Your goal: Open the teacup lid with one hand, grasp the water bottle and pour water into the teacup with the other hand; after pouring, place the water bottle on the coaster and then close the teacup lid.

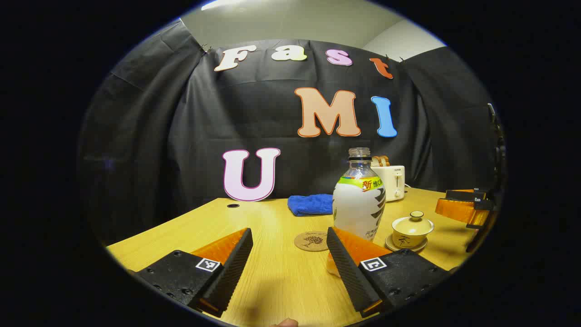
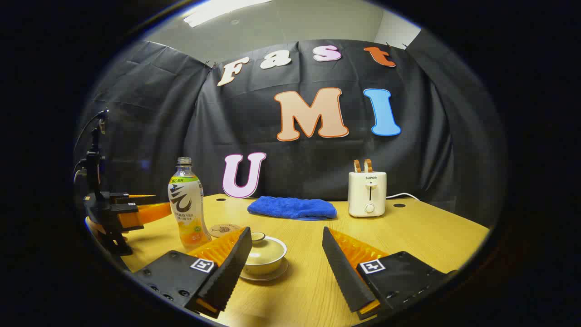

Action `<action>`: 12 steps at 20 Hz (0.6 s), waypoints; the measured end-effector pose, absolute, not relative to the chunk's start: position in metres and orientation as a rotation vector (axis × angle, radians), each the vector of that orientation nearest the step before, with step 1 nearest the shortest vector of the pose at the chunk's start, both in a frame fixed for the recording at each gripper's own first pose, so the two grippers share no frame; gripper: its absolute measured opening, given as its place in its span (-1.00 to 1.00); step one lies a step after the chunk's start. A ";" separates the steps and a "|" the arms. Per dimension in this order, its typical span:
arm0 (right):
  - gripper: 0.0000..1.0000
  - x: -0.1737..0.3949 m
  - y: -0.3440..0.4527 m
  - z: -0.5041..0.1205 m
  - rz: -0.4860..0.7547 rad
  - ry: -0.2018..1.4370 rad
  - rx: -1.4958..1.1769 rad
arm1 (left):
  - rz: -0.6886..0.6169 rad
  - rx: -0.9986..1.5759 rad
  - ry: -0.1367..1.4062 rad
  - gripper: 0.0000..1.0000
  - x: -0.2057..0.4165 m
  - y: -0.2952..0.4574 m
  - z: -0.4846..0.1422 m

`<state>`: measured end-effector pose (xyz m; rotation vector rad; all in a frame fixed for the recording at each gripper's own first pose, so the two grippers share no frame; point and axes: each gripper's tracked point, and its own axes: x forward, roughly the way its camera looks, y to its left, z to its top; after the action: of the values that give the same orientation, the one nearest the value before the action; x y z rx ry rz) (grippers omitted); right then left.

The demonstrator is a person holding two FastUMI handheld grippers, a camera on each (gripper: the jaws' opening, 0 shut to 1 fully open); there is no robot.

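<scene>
Counter laid out, both tongs apart and empty, lid not yet lifted.

On the counter point(image 2: 408, 236): a lidded teacup point(image 2: 263, 254) on its saucer, just ahead of the right tongs point(image 2: 286, 259); an uncapped water bottle point(image 1: 359, 204) upright beside a round coaster point(image 1: 311, 240), close before the left tongs point(image 1: 290, 259). Further back lay a blue cloth point(image 2: 292, 207) and a white toaster point(image 2: 367, 193). Both pairs of tongs stood wide, gripping nothing. Judged advice for the step in hand: the right tongs should settle squarely over the small knob on the lid point(image 2: 258, 236), close gently and lift straight up, so the cup stays seated; the left should take the bottle around its waist, keeping it upright until the cup is open.
</scene>
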<state>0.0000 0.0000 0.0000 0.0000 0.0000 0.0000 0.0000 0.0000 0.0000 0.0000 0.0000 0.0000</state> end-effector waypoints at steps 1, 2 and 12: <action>0.98 0.000 0.000 0.000 0.000 0.000 0.000 | 0.001 0.000 0.000 0.91 0.000 0.000 0.000; 0.97 -0.001 0.001 0.000 0.000 0.000 0.000 | 0.000 0.000 0.000 0.91 0.000 0.000 0.000; 0.89 0.000 0.000 -0.001 -0.001 0.002 0.000 | -0.001 -0.001 -0.001 0.91 0.000 0.000 0.000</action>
<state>0.0002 -0.0002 -0.0007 0.0002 0.0019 -0.0008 -0.0004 -0.0004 0.0000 -0.0008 -0.0005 -0.0010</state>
